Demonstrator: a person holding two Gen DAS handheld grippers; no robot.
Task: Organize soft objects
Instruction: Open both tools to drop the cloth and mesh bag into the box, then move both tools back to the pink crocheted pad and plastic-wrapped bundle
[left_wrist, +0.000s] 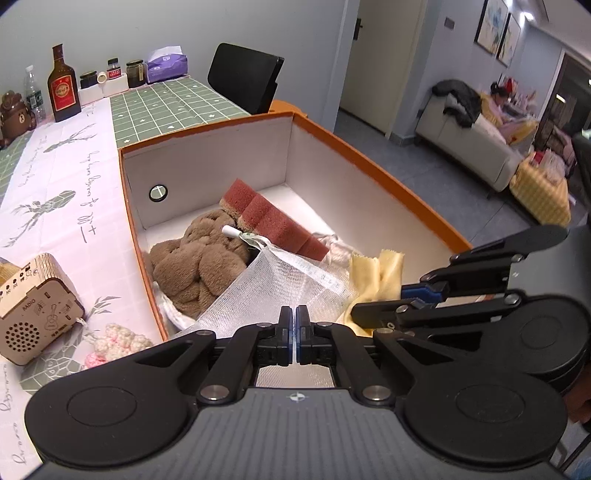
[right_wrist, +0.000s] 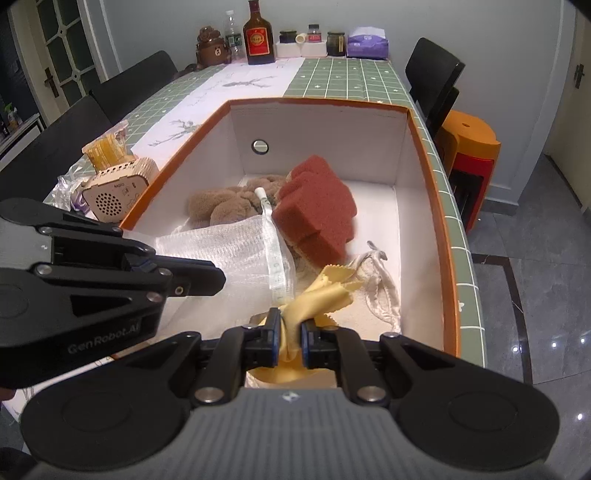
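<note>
An orange-rimmed white box (left_wrist: 369, 155) (right_wrist: 443, 236) holds a brown plush toy (left_wrist: 199, 266) (right_wrist: 225, 208), a red sponge (left_wrist: 269, 218) (right_wrist: 317, 214) and a cream drawstring pouch (right_wrist: 376, 284). My left gripper (left_wrist: 295, 317) is shut on a white mesh bag (left_wrist: 280, 284) (right_wrist: 229, 251) over the box's near end. My right gripper (right_wrist: 290, 332) is shut on a yellow cloth (right_wrist: 325, 291) (left_wrist: 376, 273), just right of the mesh bag. The right gripper also shows in the left wrist view (left_wrist: 406, 299), and the left gripper in the right wrist view (right_wrist: 207, 277).
A wooden radio (left_wrist: 33, 306) (right_wrist: 118, 192) and a crocheted pink-white item (left_wrist: 118, 343) lie on the table left of the box. A liquor bottle (left_wrist: 63, 86) (right_wrist: 258, 37), jars and a tissue pack (left_wrist: 166, 66) stand at the far end. A black chair (left_wrist: 247, 77) is behind.
</note>
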